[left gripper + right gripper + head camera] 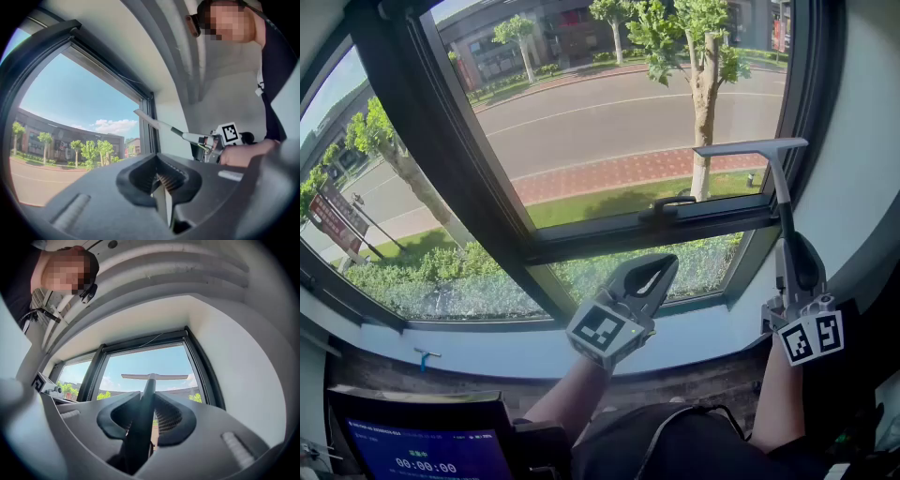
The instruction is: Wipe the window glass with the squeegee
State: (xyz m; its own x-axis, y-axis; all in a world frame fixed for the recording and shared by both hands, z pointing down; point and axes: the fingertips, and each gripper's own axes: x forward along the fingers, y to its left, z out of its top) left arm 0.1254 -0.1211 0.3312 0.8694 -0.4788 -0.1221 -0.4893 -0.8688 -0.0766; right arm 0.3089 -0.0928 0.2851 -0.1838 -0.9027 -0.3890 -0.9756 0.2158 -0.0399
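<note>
The squeegee [779,192] has a grey blade and a dark handle. My right gripper [793,246] is shut on that handle and holds it upright, blade up, in front of the window glass [609,112] near the pane's right frame. Whether the blade touches the glass I cannot tell. In the right gripper view the squeegee [153,377] runs out from between the jaws of the right gripper [143,405]. My left gripper [660,265] hangs lower, mid-window, shut and empty. From the left gripper [160,182] I see the squeegee [154,123] and the right gripper [212,140] to the right.
A black window handle [667,204] sits on the dark crossbar under the large pane. Below it is a smaller lower pane [698,267], then the white sill [487,352]. A dark screen with a timer [422,455] stands at bottom left. The white wall [862,178] closes in on the right.
</note>
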